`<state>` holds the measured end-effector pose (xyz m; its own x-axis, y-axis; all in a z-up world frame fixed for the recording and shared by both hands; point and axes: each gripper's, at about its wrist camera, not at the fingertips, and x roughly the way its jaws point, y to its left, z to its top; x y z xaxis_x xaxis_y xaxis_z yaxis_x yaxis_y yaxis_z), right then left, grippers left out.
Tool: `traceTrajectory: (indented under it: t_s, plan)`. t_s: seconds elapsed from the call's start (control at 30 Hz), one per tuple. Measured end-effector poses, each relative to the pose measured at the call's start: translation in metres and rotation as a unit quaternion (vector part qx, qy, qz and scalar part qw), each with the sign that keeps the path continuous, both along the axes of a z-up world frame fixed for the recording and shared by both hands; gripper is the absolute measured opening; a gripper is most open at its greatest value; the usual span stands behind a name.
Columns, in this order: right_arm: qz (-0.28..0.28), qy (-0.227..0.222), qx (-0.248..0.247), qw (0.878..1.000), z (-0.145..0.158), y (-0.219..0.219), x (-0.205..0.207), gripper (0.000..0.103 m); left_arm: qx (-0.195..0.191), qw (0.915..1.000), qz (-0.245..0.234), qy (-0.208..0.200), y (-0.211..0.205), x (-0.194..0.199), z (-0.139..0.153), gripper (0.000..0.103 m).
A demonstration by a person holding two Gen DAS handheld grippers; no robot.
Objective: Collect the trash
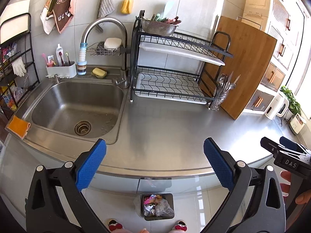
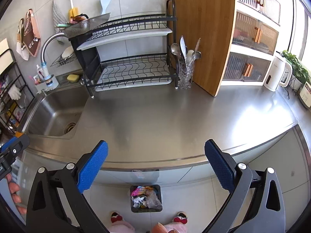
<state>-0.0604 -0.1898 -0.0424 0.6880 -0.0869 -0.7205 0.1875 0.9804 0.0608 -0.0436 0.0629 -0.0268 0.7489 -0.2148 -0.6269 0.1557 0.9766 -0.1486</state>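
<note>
A small dark trash bin (image 1: 157, 206) (image 2: 146, 198) stands on the floor below the counter's front edge, filled with crumpled wrappers and clear plastic. My left gripper (image 1: 155, 159) hovers open above the counter edge, its blue pads wide apart with nothing between them. My right gripper (image 2: 156, 160) is likewise open and empty, held over the same edge. In the left wrist view the right gripper (image 1: 287, 153) shows at the far right, with fingers of a hand below it. The steel counter (image 2: 165, 116) shows no loose trash.
A steel sink (image 1: 73, 106) lies at the left with an orange cloth (image 1: 18, 126) on its rim. A black dish rack (image 1: 175, 64), a glass of cutlery (image 2: 185, 71), a wooden cutting board (image 2: 202, 33) and a white kettle (image 2: 278, 73) stand at the back. A person's slippers (image 2: 116, 217) flank the bin.
</note>
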Motion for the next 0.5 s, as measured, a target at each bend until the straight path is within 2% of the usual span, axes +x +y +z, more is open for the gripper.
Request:
traceTrajectory:
  t_s: [0.3,0.5]
  plan:
    - [-0.014,-0.039,-0.006,0.999,0.029,-0.009,-0.005,0.100,0.020,0.9994,-0.001,-0.027,-0.009,-0.005,0.021,0.095]
    - [-0.017,-0.044,-0.007,0.999,0.036,-0.011,-0.005,0.100,0.027,0.9989,0.002,-0.037,-0.014,-0.006,0.029,0.095]
